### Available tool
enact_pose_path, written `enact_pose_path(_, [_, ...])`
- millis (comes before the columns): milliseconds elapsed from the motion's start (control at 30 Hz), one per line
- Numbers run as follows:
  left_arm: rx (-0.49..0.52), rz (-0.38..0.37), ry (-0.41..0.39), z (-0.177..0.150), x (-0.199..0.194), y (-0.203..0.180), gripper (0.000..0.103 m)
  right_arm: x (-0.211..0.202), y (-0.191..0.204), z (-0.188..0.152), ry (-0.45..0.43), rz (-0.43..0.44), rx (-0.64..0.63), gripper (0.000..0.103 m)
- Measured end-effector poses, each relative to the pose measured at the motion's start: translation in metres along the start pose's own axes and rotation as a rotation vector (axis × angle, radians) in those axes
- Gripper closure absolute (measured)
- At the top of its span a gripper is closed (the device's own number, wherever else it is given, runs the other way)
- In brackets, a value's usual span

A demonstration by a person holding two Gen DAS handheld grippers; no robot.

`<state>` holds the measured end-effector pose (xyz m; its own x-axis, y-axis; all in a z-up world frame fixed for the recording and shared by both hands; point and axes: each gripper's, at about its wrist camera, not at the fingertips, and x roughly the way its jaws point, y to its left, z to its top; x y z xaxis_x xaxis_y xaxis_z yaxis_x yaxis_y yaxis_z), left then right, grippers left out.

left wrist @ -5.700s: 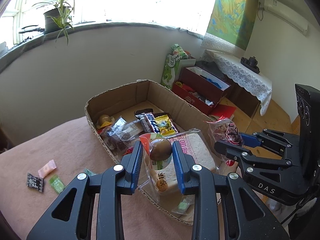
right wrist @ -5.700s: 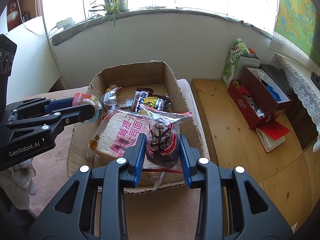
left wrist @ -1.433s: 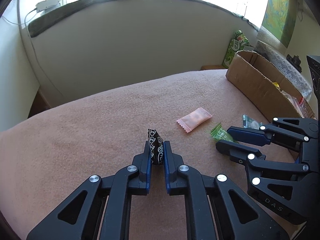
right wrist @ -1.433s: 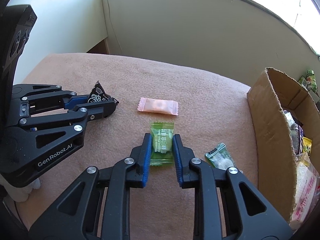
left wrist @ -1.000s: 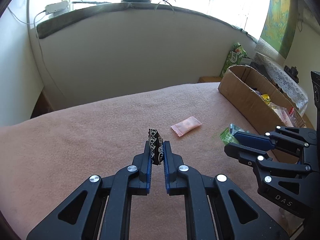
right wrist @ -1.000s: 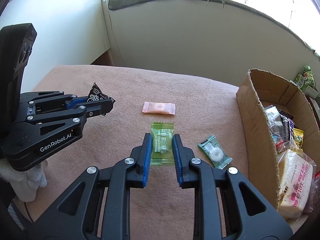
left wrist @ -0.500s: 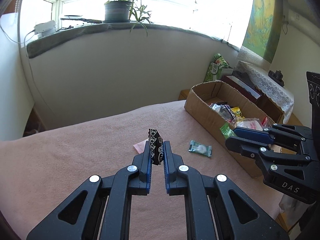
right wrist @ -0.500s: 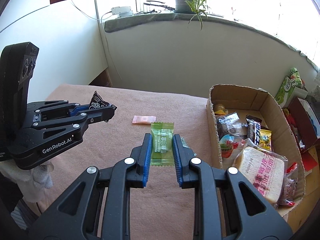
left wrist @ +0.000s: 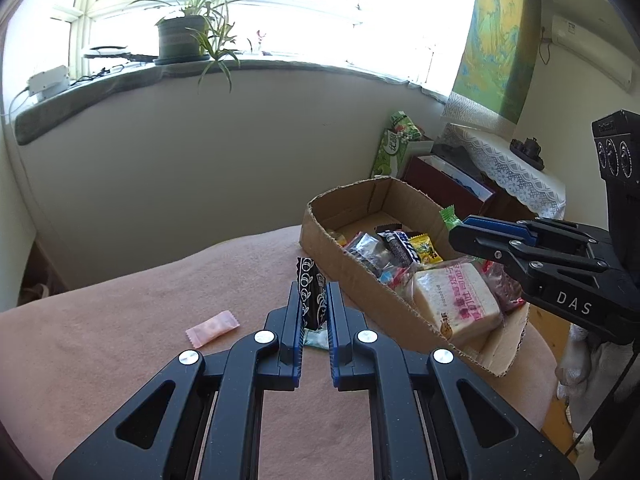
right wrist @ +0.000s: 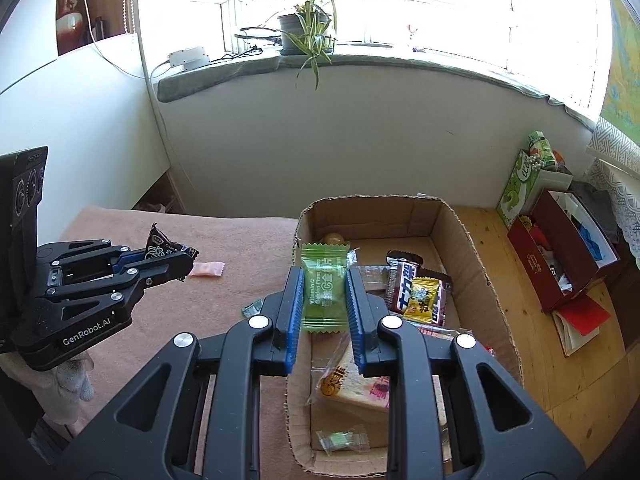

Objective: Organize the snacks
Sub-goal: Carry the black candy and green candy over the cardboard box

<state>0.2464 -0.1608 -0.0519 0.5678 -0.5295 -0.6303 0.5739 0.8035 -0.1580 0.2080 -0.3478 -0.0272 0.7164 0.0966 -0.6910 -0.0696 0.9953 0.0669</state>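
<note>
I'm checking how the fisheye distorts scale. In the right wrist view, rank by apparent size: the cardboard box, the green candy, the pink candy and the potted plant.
1. cardboard box
2. potted plant
3. green candy, held close to the lens in the right gripper, so it looks enlarged
4. pink candy on the blanket

Far ahead of my jaws, a potted spider plant in a dark round pot stands on the grey windowsill, a white plastic box to its left. Right of my jaws: a dark red open carton on the pale wooden floor.
</note>
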Motion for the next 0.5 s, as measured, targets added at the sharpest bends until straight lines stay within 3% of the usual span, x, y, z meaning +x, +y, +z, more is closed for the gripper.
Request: enact_pose_path(500, [0.052,-0.051,0.019,0.017,0.036,-0.043,0.094,0.037,-0.065,0.024,0.025,-0.047,0.069,0.081])
